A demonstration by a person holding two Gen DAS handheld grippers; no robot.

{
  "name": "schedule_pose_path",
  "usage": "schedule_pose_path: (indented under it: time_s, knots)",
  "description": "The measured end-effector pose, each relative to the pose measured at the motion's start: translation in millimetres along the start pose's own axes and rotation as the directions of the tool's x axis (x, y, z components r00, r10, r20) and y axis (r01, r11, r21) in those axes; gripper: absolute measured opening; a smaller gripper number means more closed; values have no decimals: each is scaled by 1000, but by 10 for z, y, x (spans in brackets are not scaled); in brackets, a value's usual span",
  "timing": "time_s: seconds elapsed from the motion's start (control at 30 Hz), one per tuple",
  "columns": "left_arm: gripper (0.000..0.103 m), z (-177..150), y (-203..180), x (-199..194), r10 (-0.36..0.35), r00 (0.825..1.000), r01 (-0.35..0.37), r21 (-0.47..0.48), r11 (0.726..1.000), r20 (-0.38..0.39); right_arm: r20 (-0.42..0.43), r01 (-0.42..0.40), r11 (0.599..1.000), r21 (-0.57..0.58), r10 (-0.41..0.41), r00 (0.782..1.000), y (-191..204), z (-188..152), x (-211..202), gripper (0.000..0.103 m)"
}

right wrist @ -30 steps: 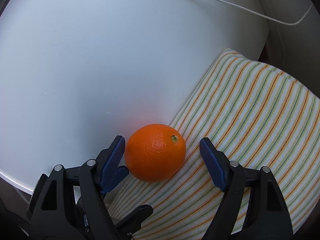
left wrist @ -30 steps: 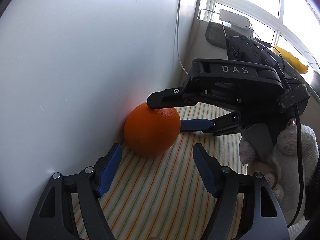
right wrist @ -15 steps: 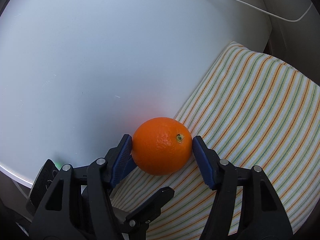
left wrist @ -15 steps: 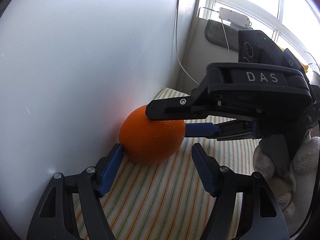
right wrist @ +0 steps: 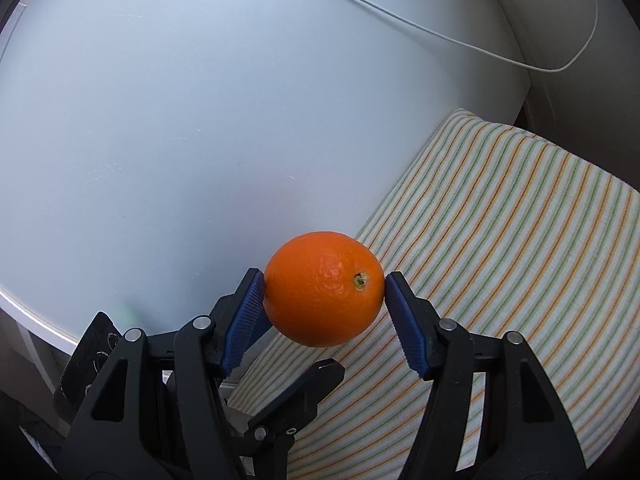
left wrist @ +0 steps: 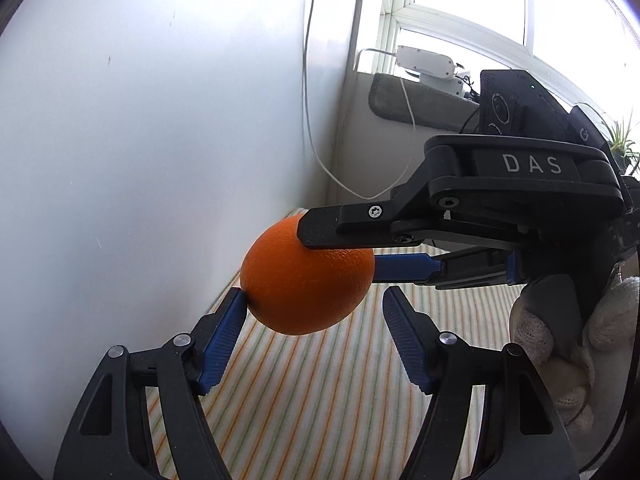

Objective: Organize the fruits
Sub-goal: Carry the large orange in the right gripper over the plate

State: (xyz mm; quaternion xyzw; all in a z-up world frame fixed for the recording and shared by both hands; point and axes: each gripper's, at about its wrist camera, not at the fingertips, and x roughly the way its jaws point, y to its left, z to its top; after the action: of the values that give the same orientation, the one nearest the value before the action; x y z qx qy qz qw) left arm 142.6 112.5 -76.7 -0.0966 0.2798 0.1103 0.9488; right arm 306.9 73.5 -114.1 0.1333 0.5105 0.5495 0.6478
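An orange (right wrist: 323, 288) is clamped between the blue pads of my right gripper (right wrist: 325, 286) and held just above the striped cloth (right wrist: 500, 240). In the left wrist view the same orange (left wrist: 306, 280) hangs in front, with the right gripper reaching in from the right over its top. My left gripper (left wrist: 316, 312) is open just below the orange; its left pad (left wrist: 226, 336) touches or nearly touches the fruit, its right pad (left wrist: 404, 336) is apart from it.
A white wall panel (left wrist: 152, 140) stands close on the left, with a white cable (left wrist: 316, 140) hanging by it. A windowsill with a grey mat (left wrist: 404, 100) and a white device (left wrist: 426, 66) lies behind. The gloved hand (left wrist: 560, 340) holds the right gripper.
My right gripper closed on the orange and lifted it off the cloth, away from the wall. My left gripper stayed open and now sits just under the fruit.
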Motion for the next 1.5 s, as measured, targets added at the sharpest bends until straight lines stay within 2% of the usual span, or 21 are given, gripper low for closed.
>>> schedule_pose_path:
  time_s: [0.2,0.47,0.67,1.1,1.5]
  knots:
    - [70,-9,-269,-261,-44,999,43,38,998,28,58,16,1000,-2,-16,998,63,-155,-353,65]
    - [70,-53,-736,-535,-129,990,124,92,988,48,145,38,999,27,-42,989,83,-483,-1035,65]
    - [70,-43,-1136,-584,-191,980,183,131,974,52,199,66,996,52,-75,977,-3,-671,-1542,65]
    - [70,-25,-1977,-535,-308,951,293,228,928,29,295,96,988,124,-129,947,-298,-1118,-2510,65]
    - [70,-100,-2763,-461,-398,917,387,303,871,-26,374,129,972,196,-195,907,-673,-1443,-3257,65]
